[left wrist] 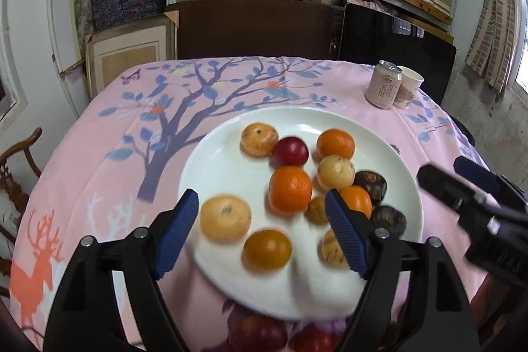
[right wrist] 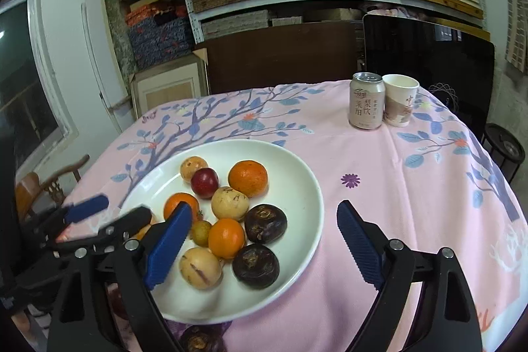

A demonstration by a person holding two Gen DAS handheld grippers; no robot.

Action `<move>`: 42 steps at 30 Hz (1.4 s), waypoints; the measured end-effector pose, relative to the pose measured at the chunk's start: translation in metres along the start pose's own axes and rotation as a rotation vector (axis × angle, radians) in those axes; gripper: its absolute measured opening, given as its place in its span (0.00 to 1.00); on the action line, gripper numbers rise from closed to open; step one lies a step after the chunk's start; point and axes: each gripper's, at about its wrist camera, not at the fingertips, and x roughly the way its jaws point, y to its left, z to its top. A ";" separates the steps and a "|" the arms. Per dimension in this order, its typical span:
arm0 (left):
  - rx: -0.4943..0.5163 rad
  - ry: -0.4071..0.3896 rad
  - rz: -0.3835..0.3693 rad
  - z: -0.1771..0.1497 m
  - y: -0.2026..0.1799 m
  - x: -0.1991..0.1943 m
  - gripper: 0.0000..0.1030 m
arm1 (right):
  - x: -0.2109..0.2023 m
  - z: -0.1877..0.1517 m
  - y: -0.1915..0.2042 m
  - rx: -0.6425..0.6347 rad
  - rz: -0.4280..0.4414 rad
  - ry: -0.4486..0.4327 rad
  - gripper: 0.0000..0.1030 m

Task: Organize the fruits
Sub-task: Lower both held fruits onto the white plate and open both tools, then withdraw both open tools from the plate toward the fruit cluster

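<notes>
A white plate (left wrist: 211, 160) on the pink tablecloth holds several fruits: oranges (left wrist: 290, 191), yellow fruits (left wrist: 225, 218), a red plum (left wrist: 290, 151) and dark brown fruits (left wrist: 371, 185). My left gripper (left wrist: 262, 231) is open above the plate's near side, empty, fingers either side of an amber fruit (left wrist: 267, 249). In the right wrist view the plate (right wrist: 297, 174) is at left; my right gripper (right wrist: 260, 244) is open and empty over its right rim, near two dark fruits (right wrist: 265, 224). The left gripper (right wrist: 99, 213) shows at left, the right gripper's body (left wrist: 475, 207) at right.
A pink drink can (right wrist: 367, 101) and a paper cup (right wrist: 401, 104) stand at the table's far right. More red fruits (left wrist: 257, 335) lie on the cloth near the front edge. A dark fruit (right wrist: 198, 340) lies below the plate. Shelves, a dark screen and a wooden chair surround the table.
</notes>
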 end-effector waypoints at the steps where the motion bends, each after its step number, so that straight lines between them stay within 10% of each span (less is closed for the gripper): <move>1: -0.006 0.004 -0.003 -0.004 0.002 -0.003 0.77 | -0.005 -0.003 -0.001 0.011 0.004 -0.009 0.91; 14: -0.115 0.078 0.047 -0.075 0.045 -0.043 0.82 | -0.056 -0.056 -0.020 0.084 -0.037 -0.030 0.97; 33: -0.007 0.140 0.069 -0.084 0.025 -0.021 0.83 | -0.054 -0.057 -0.034 0.163 -0.022 0.014 0.97; 42: -0.074 0.124 -0.027 -0.082 0.042 -0.031 0.57 | -0.052 -0.057 -0.037 0.175 -0.021 0.027 0.97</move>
